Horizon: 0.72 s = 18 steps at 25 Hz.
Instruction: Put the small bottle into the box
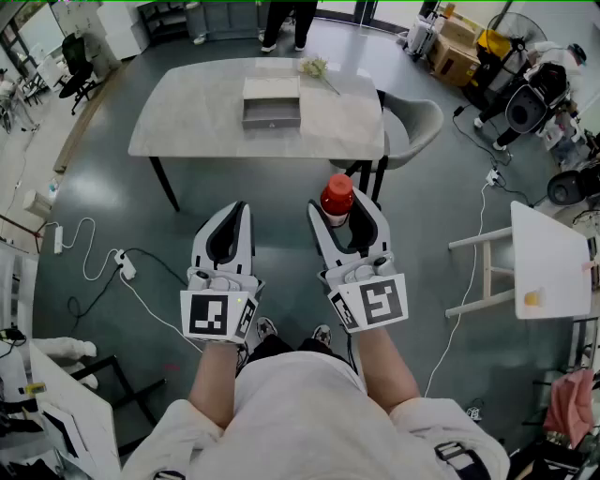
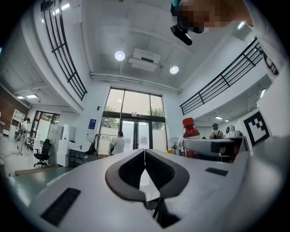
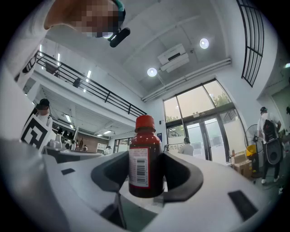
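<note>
The small dark bottle with a red cap stands upright between the fingers of my right gripper, which is shut on its body. In the right gripper view the bottle shows its white barcode label, and the right gripper clamps it on both sides. My left gripper is held beside it at the same height, shut and holding nothing. In the left gripper view the left gripper has its pads touching, and the bottle shows to the right. The grey open box lies on the far table, well ahead of both grippers.
A sprig of flowers lies on the table beside the box. A grey chair stands at the table's right end. A white side table is at the right. Cables and a power strip trail on the floor at the left. A person's legs stand beyond the table.
</note>
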Each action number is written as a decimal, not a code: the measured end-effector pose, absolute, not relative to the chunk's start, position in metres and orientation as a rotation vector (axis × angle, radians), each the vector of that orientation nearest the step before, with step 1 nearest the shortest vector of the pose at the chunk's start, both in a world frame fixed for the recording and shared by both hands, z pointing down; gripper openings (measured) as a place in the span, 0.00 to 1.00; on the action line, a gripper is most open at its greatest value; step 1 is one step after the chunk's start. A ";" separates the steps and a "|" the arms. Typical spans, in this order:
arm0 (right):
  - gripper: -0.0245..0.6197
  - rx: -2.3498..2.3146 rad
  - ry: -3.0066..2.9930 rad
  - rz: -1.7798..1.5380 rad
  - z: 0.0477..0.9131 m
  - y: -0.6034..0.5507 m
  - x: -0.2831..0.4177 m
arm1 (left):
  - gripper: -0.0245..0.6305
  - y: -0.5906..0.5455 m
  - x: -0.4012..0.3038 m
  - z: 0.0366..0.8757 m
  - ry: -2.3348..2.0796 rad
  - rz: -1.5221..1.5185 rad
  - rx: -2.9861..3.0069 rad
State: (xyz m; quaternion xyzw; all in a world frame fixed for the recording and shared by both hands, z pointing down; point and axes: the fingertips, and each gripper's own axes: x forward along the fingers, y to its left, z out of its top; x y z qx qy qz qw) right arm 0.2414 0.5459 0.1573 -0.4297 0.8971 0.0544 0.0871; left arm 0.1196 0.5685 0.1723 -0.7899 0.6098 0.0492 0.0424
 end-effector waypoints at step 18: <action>0.40 -1.346 2.646 0.113 0.185 0.525 0.161 | 0.07 0.544 0.029 0.214 1.798 0.105 -2.545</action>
